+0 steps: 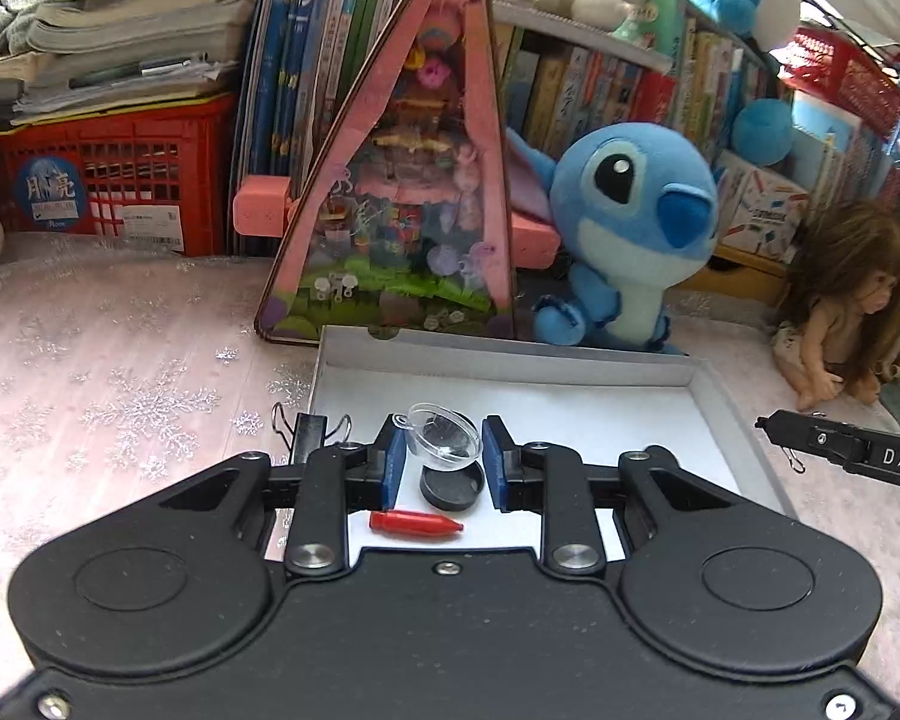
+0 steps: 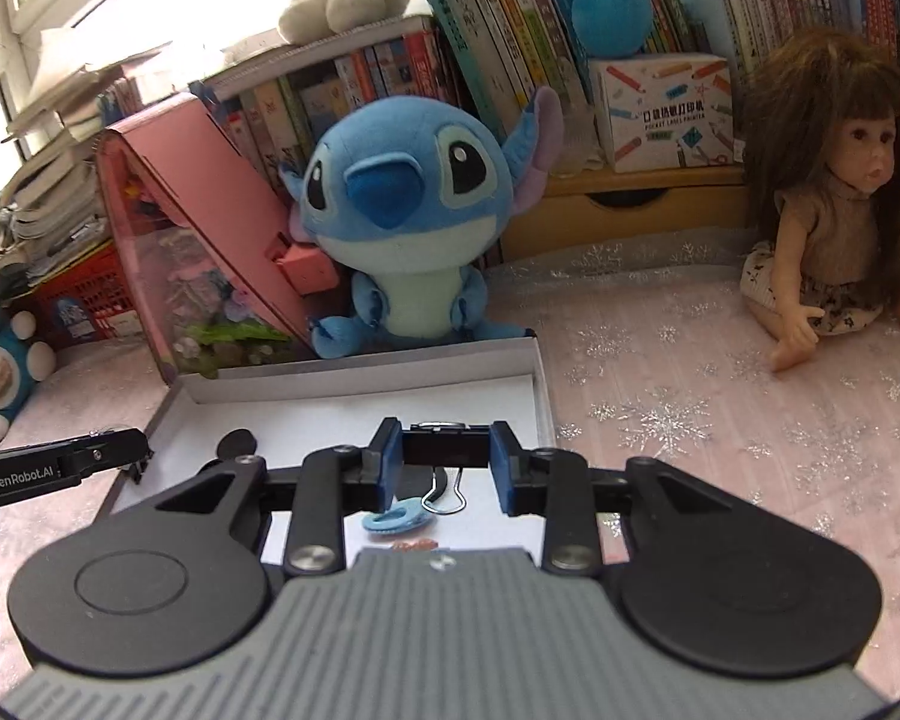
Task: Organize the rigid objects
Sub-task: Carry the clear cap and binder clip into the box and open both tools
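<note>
Left gripper (image 1: pixel 444 461): jaws apart, straddling the clear dome (image 1: pixel 444 437) and black lid (image 1: pixel 452 485) in the white box (image 1: pixel 711 390); red cap (image 1: pixel 415 524) lies nearer us. Right gripper (image 2: pixel 444 459): jaws clamped on a black binder clip (image 2: pixel 444 447), we think; it is partly hidden. Risk: the dome is slick and curved, so an off-centre squeeze could pop it sideways out of the box.

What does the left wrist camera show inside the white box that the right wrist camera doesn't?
Only the left wrist view shows a clear plastic dome between the left gripper jaws and a red cap. Only the right wrist view shows a binder clip between the right gripper jaws and a blue ring. Both show the white box and black disc.
</note>
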Available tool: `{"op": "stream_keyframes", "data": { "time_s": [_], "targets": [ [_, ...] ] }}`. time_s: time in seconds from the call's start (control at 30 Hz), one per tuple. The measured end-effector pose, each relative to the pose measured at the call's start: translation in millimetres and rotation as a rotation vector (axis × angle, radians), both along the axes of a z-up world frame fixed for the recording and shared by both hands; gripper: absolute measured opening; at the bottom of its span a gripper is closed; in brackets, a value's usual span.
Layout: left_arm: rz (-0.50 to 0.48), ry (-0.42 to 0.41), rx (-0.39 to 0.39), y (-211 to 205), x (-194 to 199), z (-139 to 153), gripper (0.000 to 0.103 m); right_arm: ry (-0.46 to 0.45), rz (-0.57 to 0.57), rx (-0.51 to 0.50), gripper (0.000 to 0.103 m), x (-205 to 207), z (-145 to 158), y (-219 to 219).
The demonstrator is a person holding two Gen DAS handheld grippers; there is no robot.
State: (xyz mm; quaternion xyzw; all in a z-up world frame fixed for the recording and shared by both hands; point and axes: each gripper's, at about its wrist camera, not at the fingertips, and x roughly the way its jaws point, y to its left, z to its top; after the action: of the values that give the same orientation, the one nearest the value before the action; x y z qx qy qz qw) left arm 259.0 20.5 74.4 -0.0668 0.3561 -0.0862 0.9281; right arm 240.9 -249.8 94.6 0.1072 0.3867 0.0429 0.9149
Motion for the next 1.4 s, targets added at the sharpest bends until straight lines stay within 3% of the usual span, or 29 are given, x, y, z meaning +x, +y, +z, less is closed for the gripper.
{"op": "stream_keyframes", "data": {
  "time_s": [0.5, 0.93, 1.0, 1.13, 1.2, 1.4],
  "targets": [
    [0.01, 0.036, 0.036, -5.1, 40.7, -38.8, 0.025, 0.06, -0.012, -0.022, 0.036, 39.0, -41.7, 11.0],
    [-0.007, 0.031, 0.065, -13.1, 43.7, -52.9, 0.026, 0.095, -0.012, -0.069, 0.037, 46.3, -59.9, 16.7],
    [-0.001, 0.03, 0.064, -13.1, 42.3, -52.9, 0.027, 0.09, -0.018, -0.06, 0.041, 45.0, -59.5, 16.5],
    [0.002, 0.025, 0.051, -11.2, 38.1, -48.9, 0.039, 0.074, -0.016, -0.049, 0.056, 39.1, -55.5, 15.5],
    [0.002, 0.017, 0.054, -11.2, 34.4, -45.5, 0.04, 0.056, -0.011, -0.059, 0.056, 34.2, -50.9, 16.3],
    [0.011, -0.013, 0.061, -11.3, 17.7, -34.4, 0.056, 0.008, 0.002, -0.084, 0.065, 16.0, -36.4, 20.9]
  ]
}}
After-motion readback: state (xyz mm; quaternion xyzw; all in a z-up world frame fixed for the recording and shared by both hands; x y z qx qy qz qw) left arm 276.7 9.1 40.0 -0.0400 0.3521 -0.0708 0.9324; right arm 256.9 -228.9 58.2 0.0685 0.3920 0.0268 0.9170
